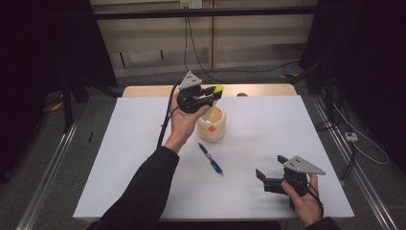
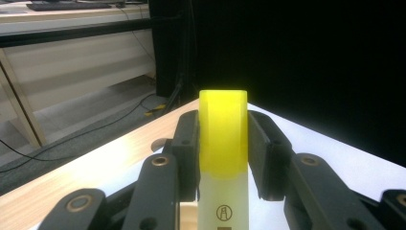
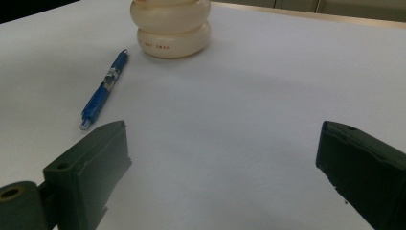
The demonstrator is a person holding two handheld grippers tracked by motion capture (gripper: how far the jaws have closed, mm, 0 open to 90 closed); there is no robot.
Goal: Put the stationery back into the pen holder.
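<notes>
Presently clamped upright in left gripper [image 1: 211,96] fingers [image 2: 186,153], yellow-capped highlighter [image 2: 223,158] poised directly above cream holder [image 1: 211,125] on desk [image 1: 268,143], long axis vertical; right gripper [image 1: 270,176] fingers agape, empty, farther off.

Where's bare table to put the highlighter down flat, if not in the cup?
Widest bare patch: the white table right of the cream cup, out to its right edge. Also bare: the left side beyond the left forearm. Tighter: the strip between the blue pen and the right gripper.
</notes>
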